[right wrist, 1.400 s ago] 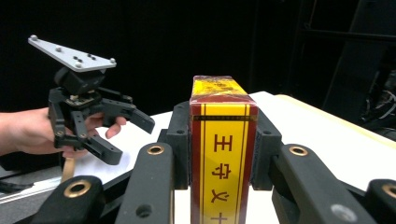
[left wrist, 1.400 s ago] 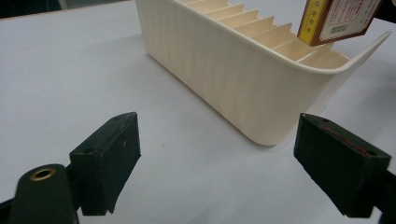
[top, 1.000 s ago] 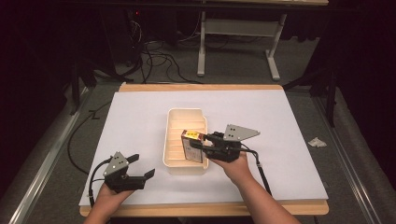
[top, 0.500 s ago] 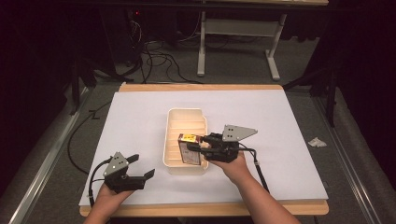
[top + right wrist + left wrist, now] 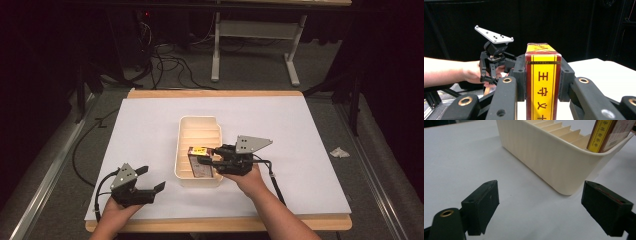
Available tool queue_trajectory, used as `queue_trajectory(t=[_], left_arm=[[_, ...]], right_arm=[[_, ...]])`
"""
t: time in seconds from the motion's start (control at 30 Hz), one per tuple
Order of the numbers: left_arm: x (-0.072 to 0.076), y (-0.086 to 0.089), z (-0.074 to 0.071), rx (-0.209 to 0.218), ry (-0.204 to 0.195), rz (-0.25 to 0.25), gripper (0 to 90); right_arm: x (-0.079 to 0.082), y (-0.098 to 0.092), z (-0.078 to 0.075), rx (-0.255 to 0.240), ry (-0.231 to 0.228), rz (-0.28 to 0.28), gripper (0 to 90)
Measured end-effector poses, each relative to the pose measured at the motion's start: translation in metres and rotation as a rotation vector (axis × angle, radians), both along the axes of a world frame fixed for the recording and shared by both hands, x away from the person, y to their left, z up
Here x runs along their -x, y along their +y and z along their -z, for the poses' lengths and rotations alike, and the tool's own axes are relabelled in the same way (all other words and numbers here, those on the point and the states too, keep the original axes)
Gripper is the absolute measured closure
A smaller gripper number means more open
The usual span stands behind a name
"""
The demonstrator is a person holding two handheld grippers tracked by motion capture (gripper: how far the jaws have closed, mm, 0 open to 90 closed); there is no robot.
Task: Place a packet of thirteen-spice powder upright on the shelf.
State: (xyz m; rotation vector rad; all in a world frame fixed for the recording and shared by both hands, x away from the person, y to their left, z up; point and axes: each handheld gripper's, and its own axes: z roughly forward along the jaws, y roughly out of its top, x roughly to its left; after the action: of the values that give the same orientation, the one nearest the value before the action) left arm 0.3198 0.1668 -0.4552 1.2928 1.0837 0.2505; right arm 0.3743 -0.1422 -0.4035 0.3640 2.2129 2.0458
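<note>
A cream bin with ribbed dividers stands mid-table on the white sheet. A red and yellow box with printed characters stands upright in the bin's near end, and my right gripper is shut on it from the right. In the right gripper view the box sits squeezed between both pads of the right gripper. My left gripper rests open near the front left of the table, apart from the bin. In its own view the left gripper frames the bin's wall, with the box poking above the rim.
The white sheet covers most of the wooden table. A crumpled scrap lies on the floor at the right. Cables and a metal table frame are beyond the far edge.
My right gripper has carried the box a little nearer and lower, into the bin's near end. The left gripper has stayed put.
</note>
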Motion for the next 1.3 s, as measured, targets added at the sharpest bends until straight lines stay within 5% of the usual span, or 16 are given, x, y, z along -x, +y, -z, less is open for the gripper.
queue_trajectory(t=[1.3], left_arm=[[0.0, 0.0, 0.0, -0.001, 0.003, 0.001, 15.4]], right_arm=[[0.002, 0.015, 0.037, 0.147, 0.022, -0.006, 68.4]])
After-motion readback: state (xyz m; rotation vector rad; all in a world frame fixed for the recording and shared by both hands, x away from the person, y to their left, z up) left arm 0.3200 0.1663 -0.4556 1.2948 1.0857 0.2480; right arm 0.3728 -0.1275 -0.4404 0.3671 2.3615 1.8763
